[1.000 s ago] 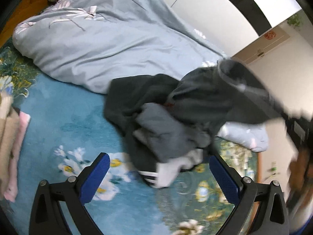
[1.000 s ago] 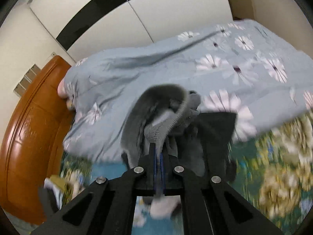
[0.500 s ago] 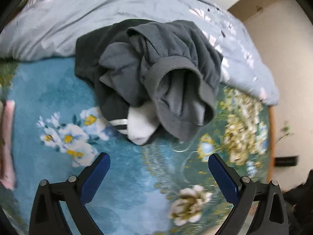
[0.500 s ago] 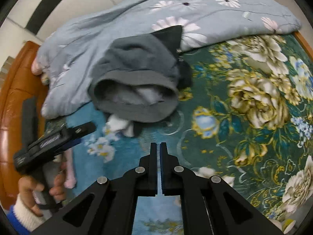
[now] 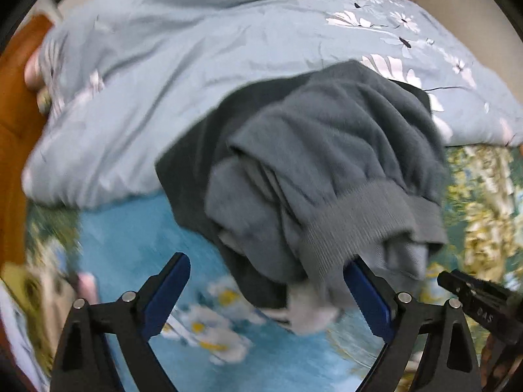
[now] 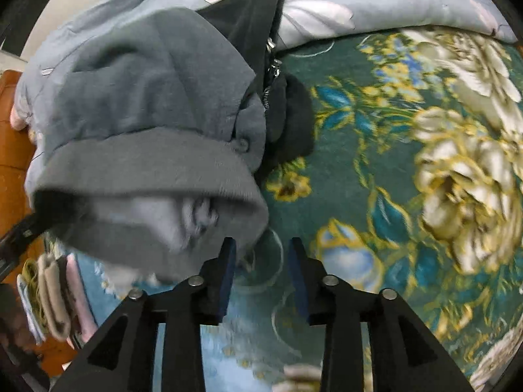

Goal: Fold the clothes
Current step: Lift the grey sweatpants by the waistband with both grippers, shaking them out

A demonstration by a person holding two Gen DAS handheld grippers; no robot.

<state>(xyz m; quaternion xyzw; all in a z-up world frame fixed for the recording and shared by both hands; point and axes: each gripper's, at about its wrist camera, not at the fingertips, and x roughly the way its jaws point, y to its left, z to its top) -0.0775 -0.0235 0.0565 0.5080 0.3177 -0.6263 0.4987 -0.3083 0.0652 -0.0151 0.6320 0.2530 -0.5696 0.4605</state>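
Risk of snagging several garments at once.
Left gripper [image 5: 266, 289] spread wide, right gripper [image 6: 261, 274] partly open, both empty at tangled grey sweatshirt [image 5: 330, 163] heaped over dark jacket [image 6: 251, 23].

I see a grey sweater [image 5: 343, 163] with ribbed hem over a black garment [image 6: 251, 19], a pale blue duvet [image 5: 170, 75] with white flowers, a teal-blue bed sheet [image 6: 376, 163] with cream and yellow flowers, and my black tongs with blue pads [image 5: 166, 290].
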